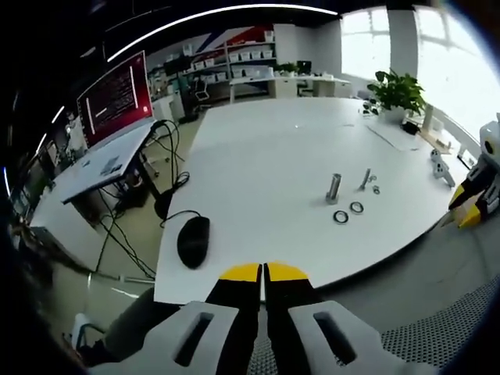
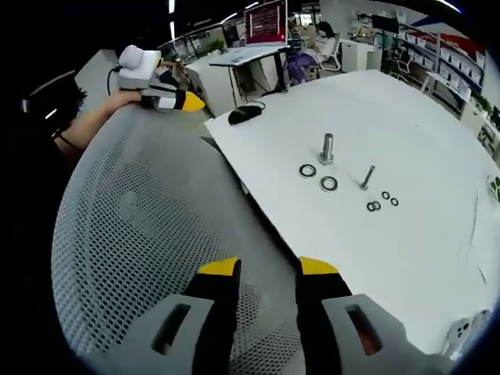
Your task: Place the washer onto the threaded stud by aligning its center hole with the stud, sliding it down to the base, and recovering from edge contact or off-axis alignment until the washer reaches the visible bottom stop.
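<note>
Washer (image 2: 329, 183), centre frame beside the stud (image 2: 326, 148), looks thin, stiff, slippery: I'd pinch its rim; my right gripper (image 2: 268, 269) is open, left (image 1: 263, 273) closed, empty.

Bright window glare, strong fisheye warping

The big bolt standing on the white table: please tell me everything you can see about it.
The big bolt looks like grey metal. It stands upright on the white table, its wider end apparently down, with nothing gripping it. Two dark ring washers lie flat near its base, apart from it. A thinner stud stands further off. In the left gripper view it also stands free.
</note>
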A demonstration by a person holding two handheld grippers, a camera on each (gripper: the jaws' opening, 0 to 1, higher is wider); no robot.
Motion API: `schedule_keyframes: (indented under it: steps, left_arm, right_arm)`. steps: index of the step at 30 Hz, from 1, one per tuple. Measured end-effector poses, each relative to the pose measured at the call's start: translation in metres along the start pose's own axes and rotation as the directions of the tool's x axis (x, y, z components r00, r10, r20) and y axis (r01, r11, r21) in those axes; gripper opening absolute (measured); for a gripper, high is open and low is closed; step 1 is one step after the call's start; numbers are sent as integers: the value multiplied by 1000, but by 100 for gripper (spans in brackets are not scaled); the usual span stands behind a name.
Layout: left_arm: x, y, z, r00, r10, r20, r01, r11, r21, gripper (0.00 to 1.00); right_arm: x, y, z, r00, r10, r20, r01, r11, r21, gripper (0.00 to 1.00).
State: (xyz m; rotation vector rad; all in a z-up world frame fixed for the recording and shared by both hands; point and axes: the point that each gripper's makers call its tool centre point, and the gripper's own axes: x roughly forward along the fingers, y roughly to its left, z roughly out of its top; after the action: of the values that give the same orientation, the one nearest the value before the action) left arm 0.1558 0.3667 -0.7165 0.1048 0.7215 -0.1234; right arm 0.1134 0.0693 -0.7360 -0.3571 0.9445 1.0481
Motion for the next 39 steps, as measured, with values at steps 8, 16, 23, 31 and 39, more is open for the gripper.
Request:
schedule_keyframes:
  steps: [8,16,23,31,39]
  left_arm:
    - [-1,0,-2,1000,3,-6,-3,1000,-4,0]
    - [2,-12,-15,993,-76,-86,78,997,23,4]
    - [3,-20,-21,986,-114,-122,122,990,63,4]
    - [2,-18,-20,988,-105,-116,114,991,66,4]
    - [4,-17,-20,989,-100,-113,108,992,71,3]
  right_arm:
    - [16,-3,7,988,52,-146,-80,978,-191,33]
    - [33,-28,23,975,39,-218,-109,941,-320,33]
    - [61,-58,35,965,16,-262,-118,917,-380,32]
    - [95,-89,36,939,-13,-343,-138,901,-412,32]
    - [126,-113,32,916,-37,-400,-148,894,-423,31]
